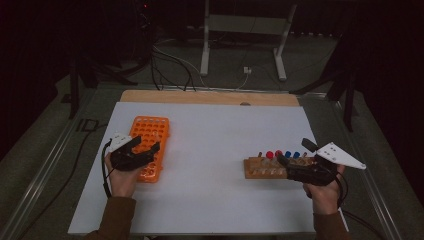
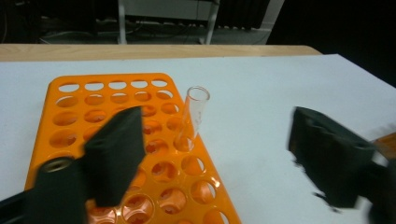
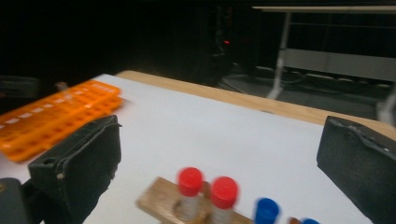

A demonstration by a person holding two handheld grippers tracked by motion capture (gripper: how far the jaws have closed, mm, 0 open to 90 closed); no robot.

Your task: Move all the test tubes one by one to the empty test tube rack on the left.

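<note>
The person's left gripper (image 1: 148, 144) hangs over the orange rack (image 1: 150, 131) near the left edge of the table (image 1: 215, 150), its jaws spread wide and holding nothing. In the left gripper view the orange rack lies flat on the white surface, and one clear, uncapped tube (image 2: 193, 116) stands tilted in a hole along the rack's edge, between the two jaws but clear of both. Near the right edge of the table, the right gripper (image 1: 295, 152) sits over a wooden block (image 1: 265, 167), and its jaws are also well apart with nothing between them. The wooden block carries capped tubes: two red caps (image 3: 208, 186) side by side and blue caps (image 3: 267, 208) next to them, just below the open jaws in the right gripper view. The two racks lie well apart, with bare white table between them. A strip of wood (image 1: 210, 97) runs along the far edge of the table.
</note>
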